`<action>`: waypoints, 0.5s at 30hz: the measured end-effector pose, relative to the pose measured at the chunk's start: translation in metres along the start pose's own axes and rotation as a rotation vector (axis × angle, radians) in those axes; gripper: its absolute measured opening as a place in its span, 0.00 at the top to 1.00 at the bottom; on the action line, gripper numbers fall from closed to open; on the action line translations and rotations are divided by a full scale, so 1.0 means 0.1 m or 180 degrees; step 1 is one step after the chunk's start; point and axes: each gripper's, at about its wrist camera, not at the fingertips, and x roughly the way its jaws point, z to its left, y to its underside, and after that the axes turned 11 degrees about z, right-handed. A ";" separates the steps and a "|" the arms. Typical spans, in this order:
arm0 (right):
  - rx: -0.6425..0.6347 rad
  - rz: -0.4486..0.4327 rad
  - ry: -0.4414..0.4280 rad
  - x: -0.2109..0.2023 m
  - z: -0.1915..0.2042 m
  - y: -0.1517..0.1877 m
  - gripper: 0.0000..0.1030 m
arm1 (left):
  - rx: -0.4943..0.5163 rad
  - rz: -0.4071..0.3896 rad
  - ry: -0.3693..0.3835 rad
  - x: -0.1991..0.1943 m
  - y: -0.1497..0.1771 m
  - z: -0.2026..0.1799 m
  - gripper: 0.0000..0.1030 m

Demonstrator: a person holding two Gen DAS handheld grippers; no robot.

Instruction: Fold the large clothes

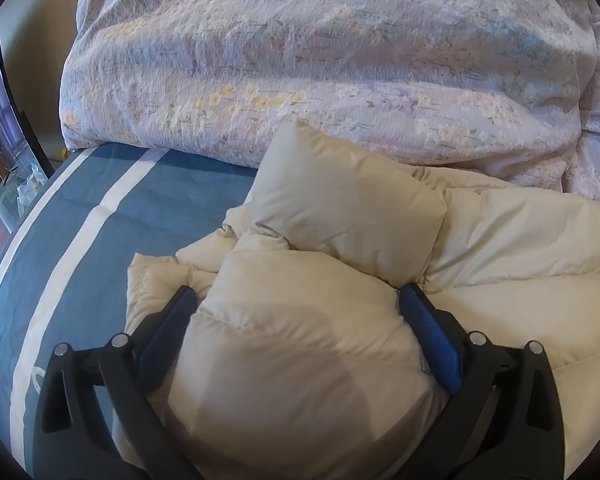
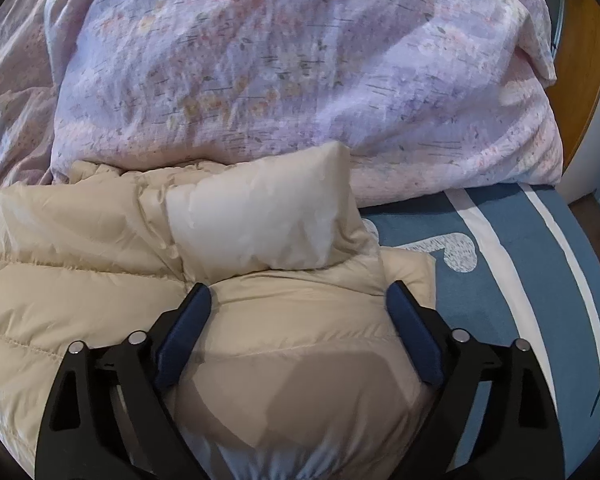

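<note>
I hold both grippers, left gripper (image 1: 296, 300) and right gripper (image 2: 298, 296), released astride the puffer jacket (image 1: 500, 248), letting folded sleeves settle

Both grippers angled downward, jaws spread wide.
Left black two-finger gripper with blue pads (image 1: 296, 302) and right black two-finger gripper with blue pads (image 2: 300, 296) each straddle puffy fabric, the pads alongside it without squeezing.

No readable text, label, brand or number shows in either view.
</note>
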 end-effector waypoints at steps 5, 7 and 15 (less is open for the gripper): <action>-0.0003 -0.0002 0.0013 0.00 -0.03 0.00 0.10 | -0.0010 0.0000 0.0012 -0.01 0.01 -0.01 0.02; 0.0000 0.0001 0.0002 0.00 -0.02 0.00 0.10 | -0.0014 0.0002 0.0019 -0.01 0.00 -0.01 0.02; 0.0033 0.0036 -0.0086 0.02 -0.01 0.01 0.10 | -0.0053 0.0016 0.0098 0.05 -0.03 0.07 0.02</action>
